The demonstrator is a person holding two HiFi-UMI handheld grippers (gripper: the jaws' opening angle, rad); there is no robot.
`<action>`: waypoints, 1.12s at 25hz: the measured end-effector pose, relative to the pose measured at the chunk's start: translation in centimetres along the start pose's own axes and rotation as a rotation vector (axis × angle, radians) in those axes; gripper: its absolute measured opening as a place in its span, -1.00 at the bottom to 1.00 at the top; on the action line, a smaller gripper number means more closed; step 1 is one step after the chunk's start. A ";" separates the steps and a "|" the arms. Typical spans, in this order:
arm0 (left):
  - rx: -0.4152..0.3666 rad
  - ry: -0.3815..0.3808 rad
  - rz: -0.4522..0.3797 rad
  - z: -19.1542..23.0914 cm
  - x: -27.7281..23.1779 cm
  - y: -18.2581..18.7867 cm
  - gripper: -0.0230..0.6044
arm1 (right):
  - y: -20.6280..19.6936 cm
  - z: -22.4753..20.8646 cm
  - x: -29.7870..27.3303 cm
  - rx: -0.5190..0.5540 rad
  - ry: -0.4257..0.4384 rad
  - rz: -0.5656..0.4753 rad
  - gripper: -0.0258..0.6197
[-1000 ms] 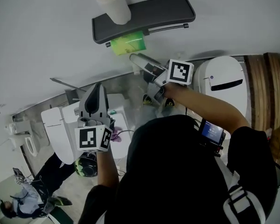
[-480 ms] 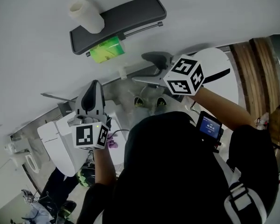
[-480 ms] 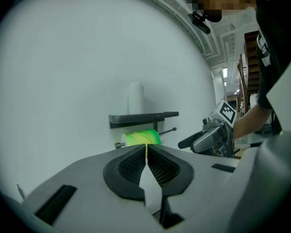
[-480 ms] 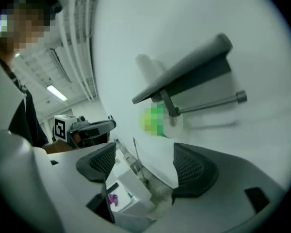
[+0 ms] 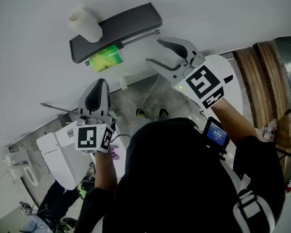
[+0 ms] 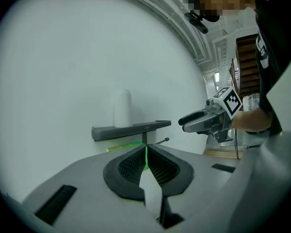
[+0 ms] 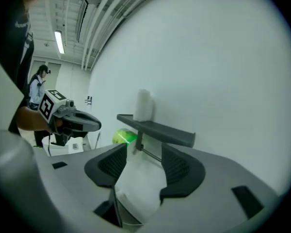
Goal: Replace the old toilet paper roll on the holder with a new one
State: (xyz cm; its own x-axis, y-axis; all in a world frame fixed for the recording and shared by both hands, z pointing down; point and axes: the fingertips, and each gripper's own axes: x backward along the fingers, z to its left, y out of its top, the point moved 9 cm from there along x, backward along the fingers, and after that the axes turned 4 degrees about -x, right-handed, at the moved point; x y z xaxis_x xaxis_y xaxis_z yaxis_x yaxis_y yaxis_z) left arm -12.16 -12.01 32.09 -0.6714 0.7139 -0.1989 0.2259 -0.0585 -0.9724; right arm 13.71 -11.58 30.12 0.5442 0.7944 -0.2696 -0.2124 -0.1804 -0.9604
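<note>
A dark grey shelf holder (image 5: pixel 116 30) is fixed to the white wall. A white paper roll (image 5: pixel 85 24) stands upright on its left end, and a green roll (image 5: pixel 104 59) sits under it on the metal bar (image 5: pixel 140 37). My right gripper (image 5: pixel 154 51) is raised just right of the bar's free end; its jaws are closing with nothing between them. My left gripper (image 5: pixel 99 85) is shut and empty, below the green roll. In the right gripper view the shelf (image 7: pixel 157 130), white roll (image 7: pixel 143 105) and green roll (image 7: pixel 123 137) lie ahead of the parted jaws. The left gripper view shows the shelf (image 6: pixel 131 129) beyond the shut jaws.
A white toilet (image 5: pixel 63 149) stands at lower left and another white fixture (image 5: pixel 235 89) behind my right hand. Wooden panelling (image 5: pixel 254 72) runs along the right. A person (image 7: pixel 38 89) stands far off in the right gripper view. A small screen (image 5: pixel 216 135) rides on the right forearm.
My right gripper has risen from low in front of me to beside the holder bar, rolled over, and its jaws have narrowed. The left gripper has shifted slightly, still shut.
</note>
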 end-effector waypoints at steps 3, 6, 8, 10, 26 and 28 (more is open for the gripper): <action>0.000 0.001 -0.027 -0.3 0.0 0.8 -0.82 | 0.7 -0.4 1.2 0.044 -0.094 -0.055 -0.39; -0.004 0.002 -0.034 -0.6 0.3 1.3 -0.82 | 1.0 -0.5 2.3 0.064 -0.143 -0.085 -0.61; -0.004 0.003 -0.036 -0.6 0.5 1.3 -0.82 | 0.9 -0.5 2.8 0.053 -0.154 -0.087 -0.72; 0.001 0.005 -0.037 -0.6 0.6 1.1 -0.82 | 0.5 -0.4 2.9 0.039 -0.156 -0.084 -0.75; 0.003 0.000 -0.056 -0.7 0.6 1.1 -0.82 | -0.5 0.0 3.1 0.040 -0.162 -0.069 -0.77; 0.009 0.004 -0.053 -0.8 0.6 1.2 -0.82 | -0.5 -0.1 3.2 0.040 -0.162 -0.066 -0.77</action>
State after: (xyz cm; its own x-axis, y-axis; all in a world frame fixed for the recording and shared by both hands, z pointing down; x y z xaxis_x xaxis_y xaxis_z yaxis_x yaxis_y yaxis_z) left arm -11.74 -11.07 30.94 -0.6795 0.7189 -0.1469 0.1838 -0.0271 -0.9826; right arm 15.67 -9.03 29.71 0.4211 0.8872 -0.1885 -0.2150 -0.1043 -0.9710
